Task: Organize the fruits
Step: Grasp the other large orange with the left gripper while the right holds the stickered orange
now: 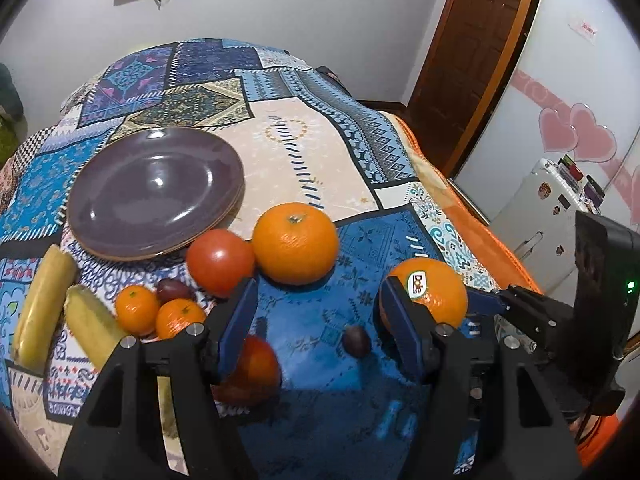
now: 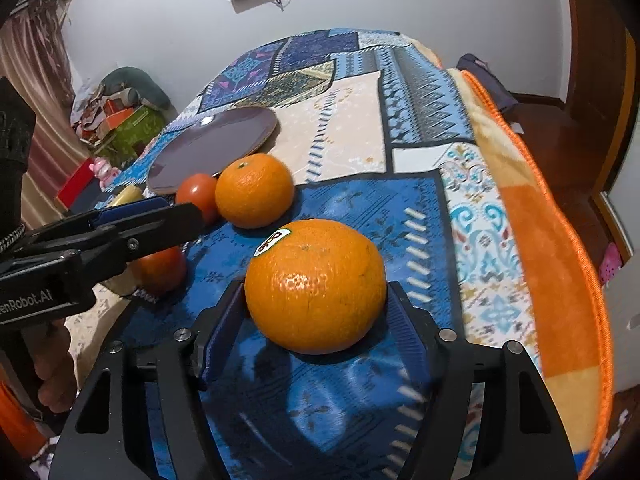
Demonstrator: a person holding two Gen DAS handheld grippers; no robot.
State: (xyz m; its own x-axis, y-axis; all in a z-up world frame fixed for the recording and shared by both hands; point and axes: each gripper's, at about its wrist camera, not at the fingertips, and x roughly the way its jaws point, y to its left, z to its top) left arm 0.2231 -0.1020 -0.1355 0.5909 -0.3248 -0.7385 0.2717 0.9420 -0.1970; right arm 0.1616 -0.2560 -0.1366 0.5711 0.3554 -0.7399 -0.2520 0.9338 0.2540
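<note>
A large orange with a Dole sticker (image 2: 316, 284) rests on the blue patterned cloth (image 2: 352, 208). My right gripper (image 2: 316, 312) has a pad against each of its sides. In the left wrist view that orange (image 1: 436, 300) is at the right. My left gripper (image 1: 320, 320) hangs open over the cloth, and a small dark plum (image 1: 356, 340) lies ahead between its fingers. A red-orange fruit (image 1: 256, 368) sits partly behind its left finger. Farther off are a big mandarin (image 1: 296, 242), a tomato (image 1: 220, 260), two small mandarins (image 1: 136, 308), two bananas (image 1: 44, 304) and stacked purple plates (image 1: 156, 192).
The cloth covers a bed with an orange-edged blanket (image 2: 560, 280) down its right side. A white fridge (image 1: 540, 216) and a brown door (image 1: 472, 48) stand beyond that edge. Boxes and clutter (image 2: 120, 116) sit on the floor at the far left. A hand (image 2: 52, 380) holds the left gripper.
</note>
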